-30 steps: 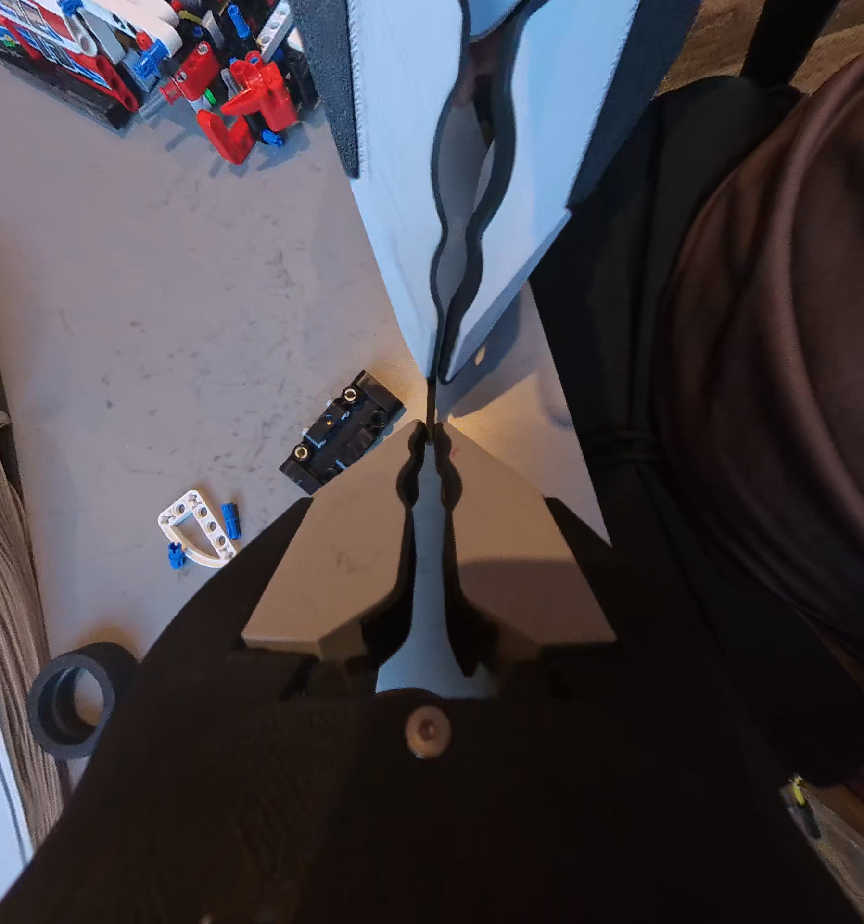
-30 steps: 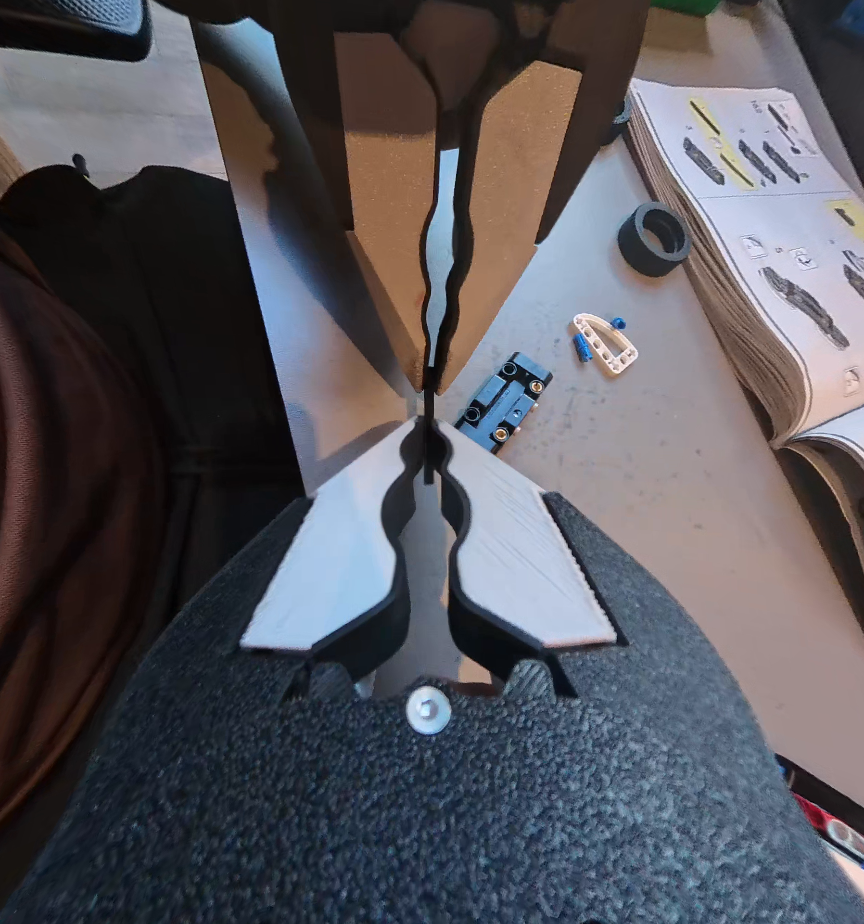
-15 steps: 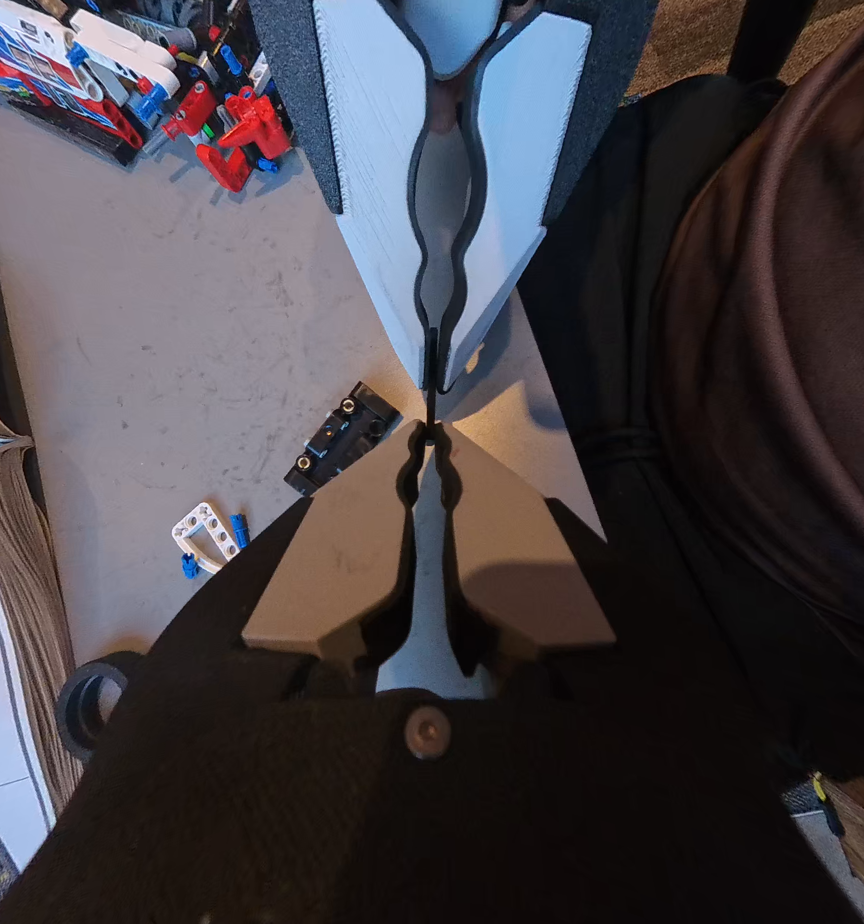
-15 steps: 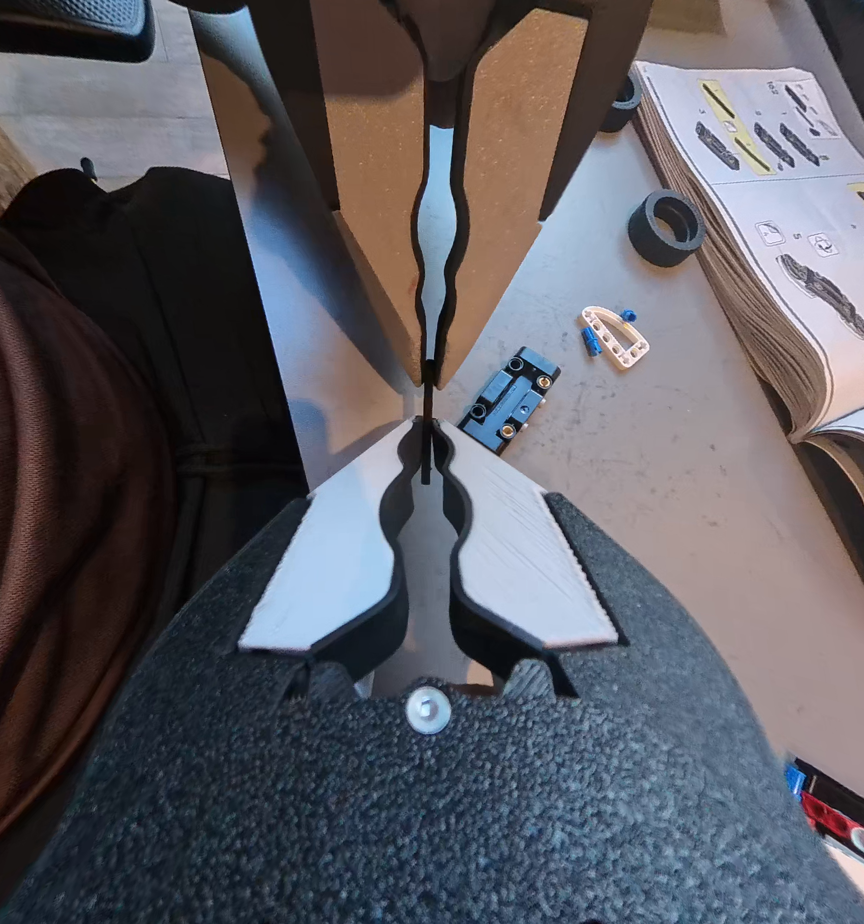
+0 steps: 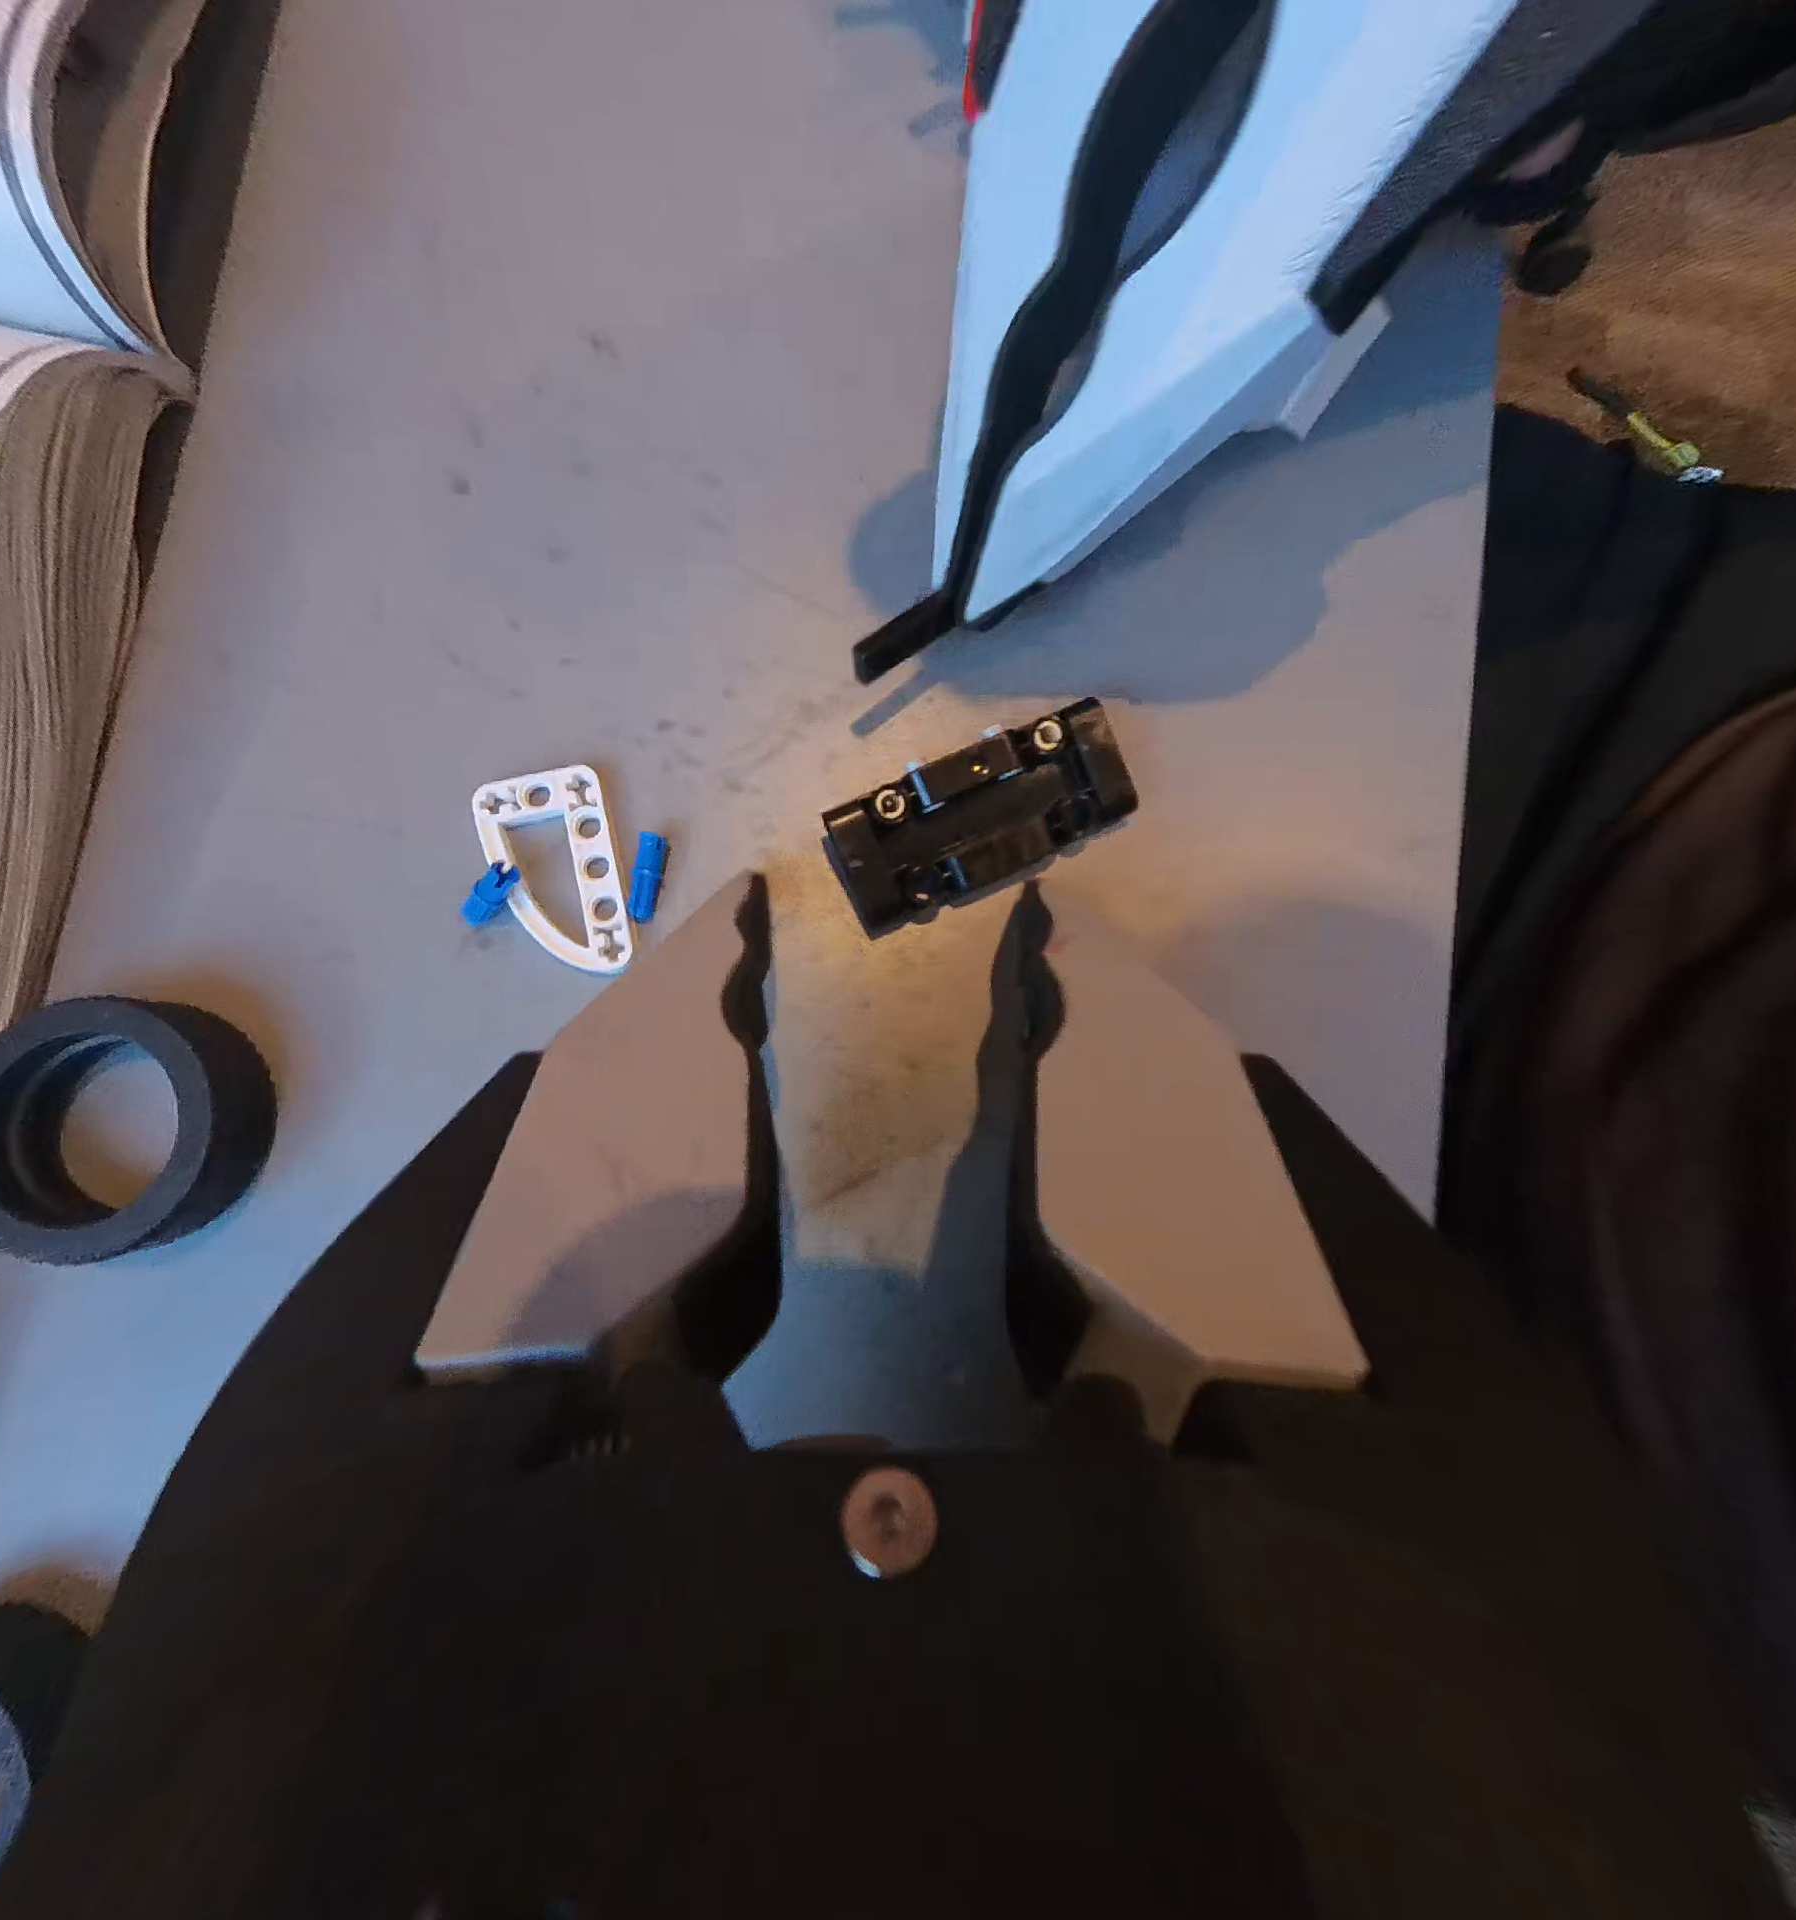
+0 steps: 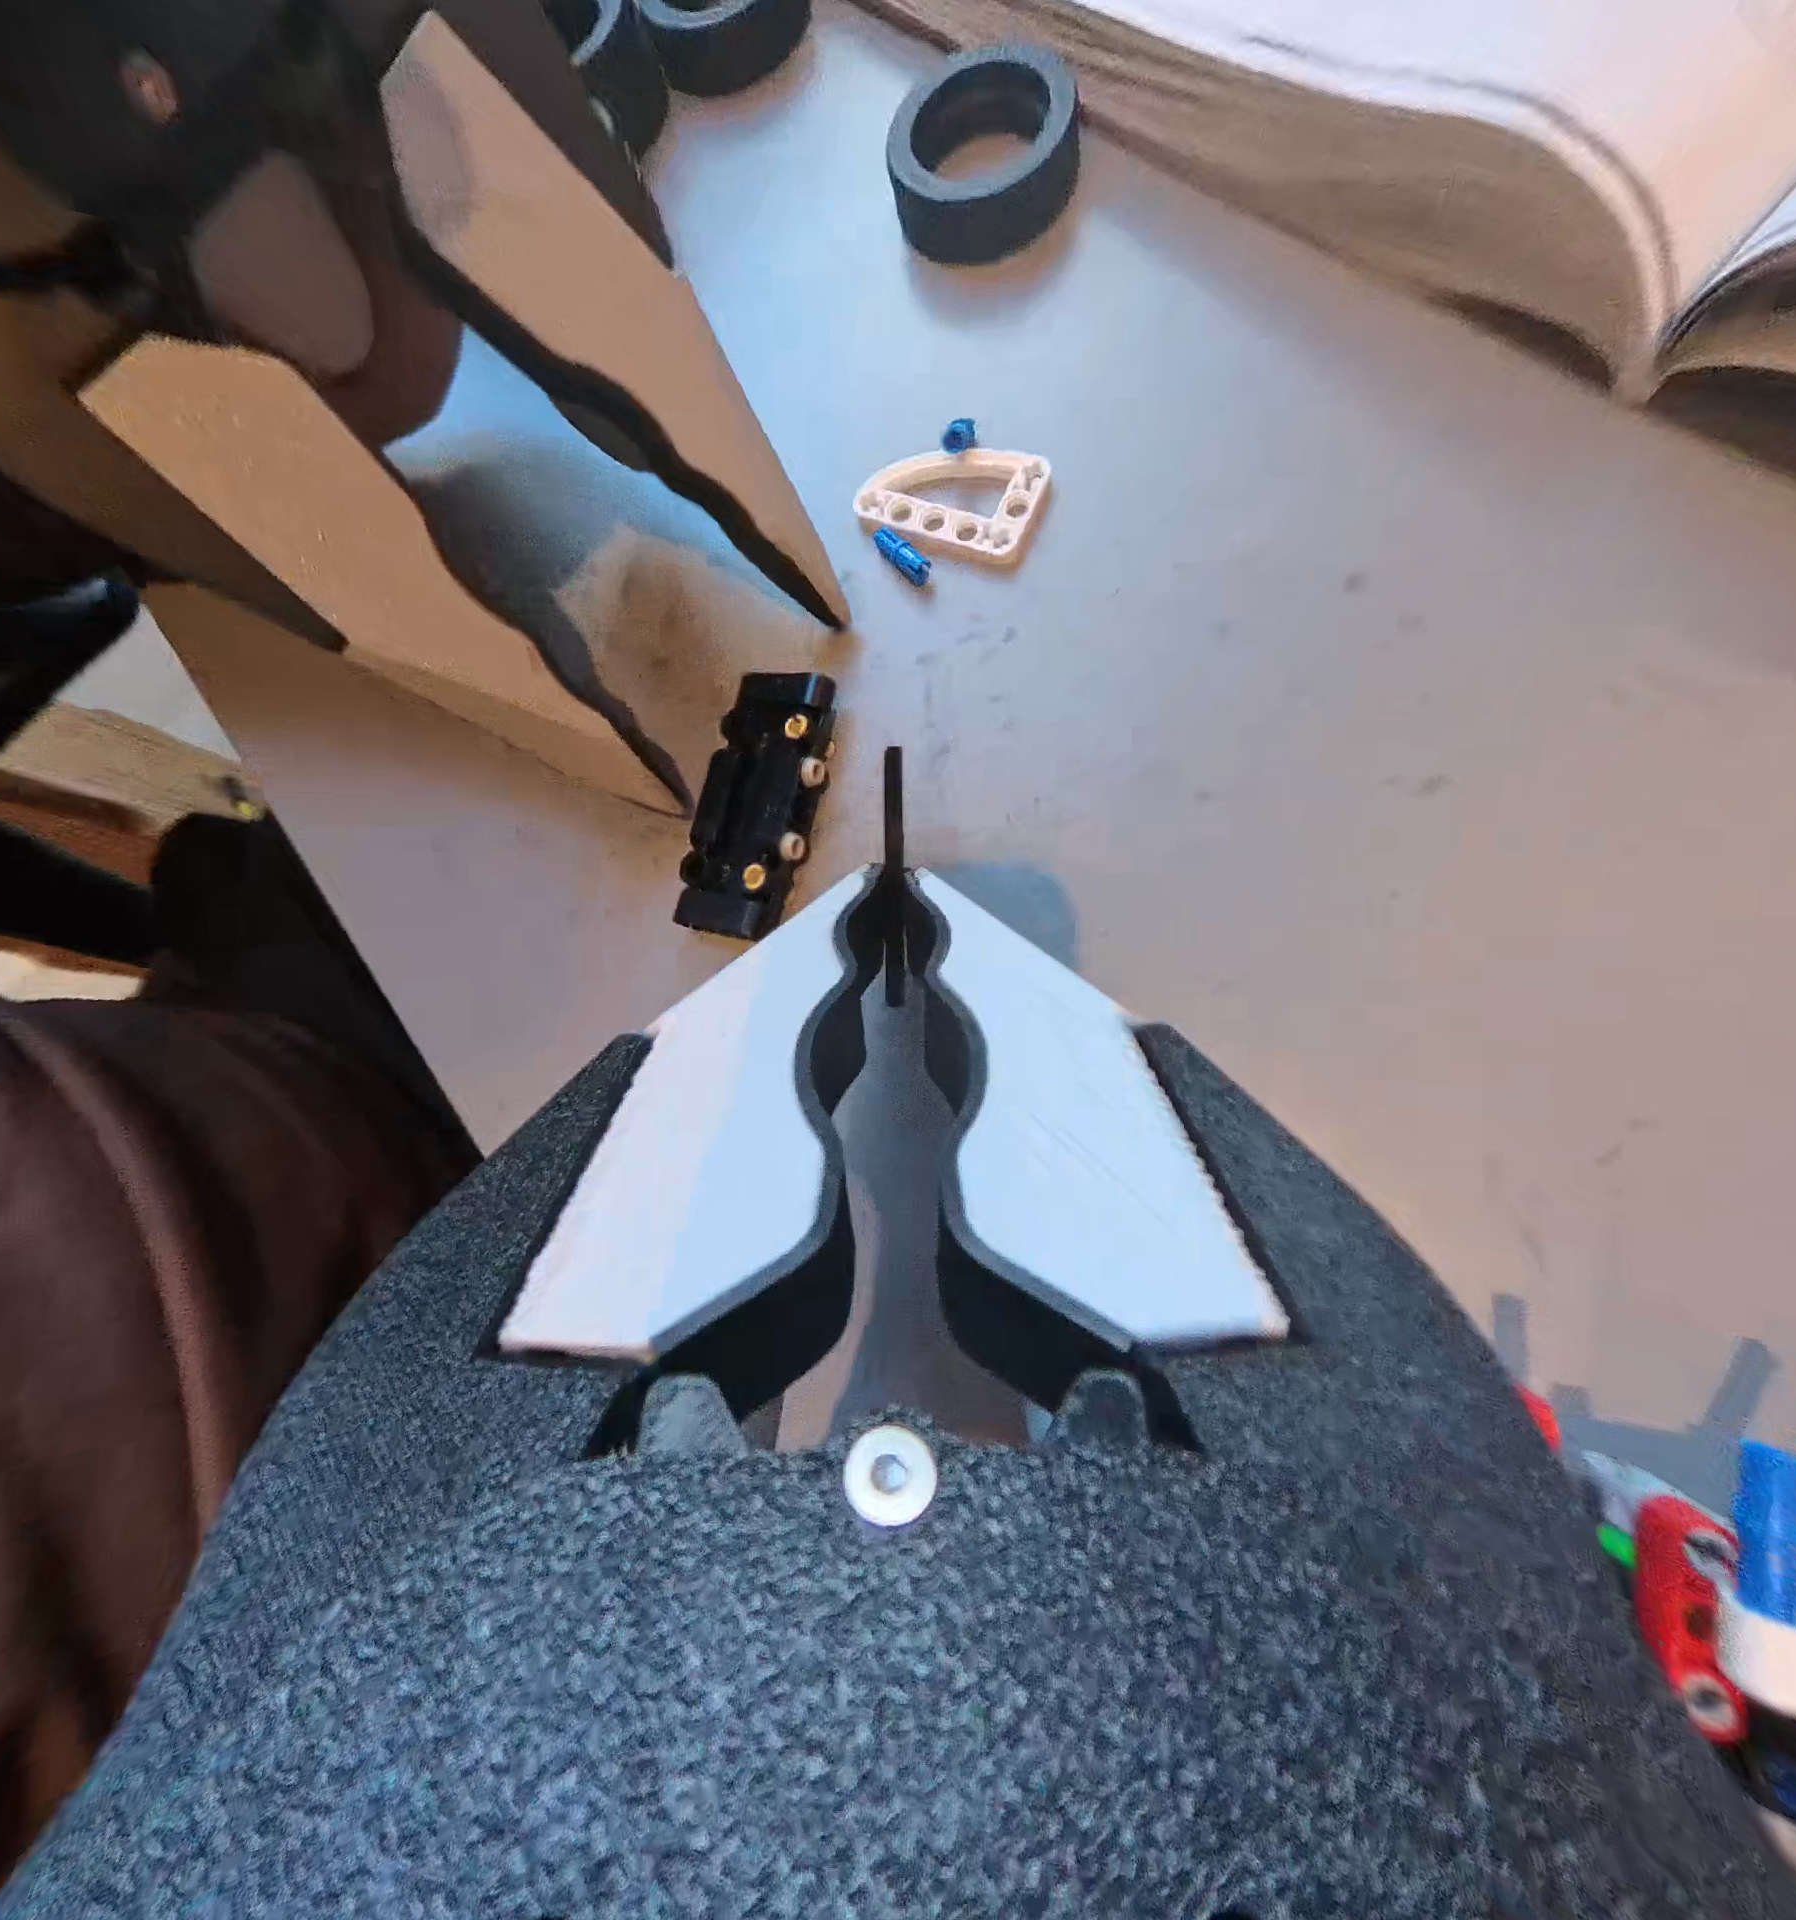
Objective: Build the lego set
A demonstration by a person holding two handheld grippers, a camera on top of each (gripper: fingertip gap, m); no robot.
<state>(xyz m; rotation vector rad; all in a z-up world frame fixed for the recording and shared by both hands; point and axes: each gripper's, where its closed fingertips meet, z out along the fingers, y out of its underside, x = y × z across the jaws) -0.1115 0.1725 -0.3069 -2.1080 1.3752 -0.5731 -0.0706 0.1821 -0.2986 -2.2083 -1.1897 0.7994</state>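
Note:
My right gripper is shut on a thin black axle that sticks out past its white fingertips. It also shows in the left wrist view, with the axle low over the table. My left gripper is open and empty, its tips just short of a small black lego assembly lying on the table. In the right wrist view the left gripper is next to that assembly. A white curved panel piece lies to the left, with two blue pins beside it.
A black tyre lies at the left, next to an open instruction book. More tyres lie farther off. A red, white and blue lego model sits near the right gripper. A person's dark clothing borders the table edge. The left gripper's tips are roughly 5 centimeters from the right gripper's.
Both grippers held the black axle tip to tip before. My left gripper has let go and opened. Both have come down closer to the table, and the right one keeps the axle.

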